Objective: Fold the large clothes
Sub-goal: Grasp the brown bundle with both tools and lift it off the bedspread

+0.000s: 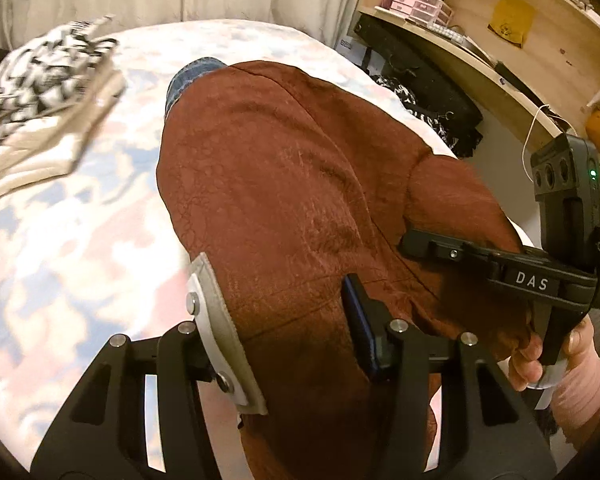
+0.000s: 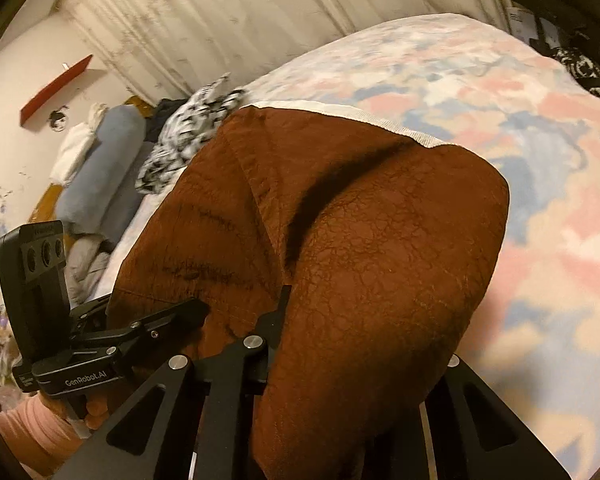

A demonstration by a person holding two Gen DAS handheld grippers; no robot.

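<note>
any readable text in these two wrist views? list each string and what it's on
"DAS" – white letters on the black body of the right gripper, seen from the left wrist view.
"GenRobot.AI" – white letters on the black body of the left gripper, seen from the right wrist view.
Yellow paper on the shelf unit: dark print, too blurred to read.
Pink drawer boxes: any labels are too small to read.
Rust-brown garment: no text visible.

Both wrist views tilt steeply down, close over the rust-brown garment — left faces the shelving, right the curtain. Shared: the garment, the patterned bedspread — and each camera catches the other gripper.
</note>
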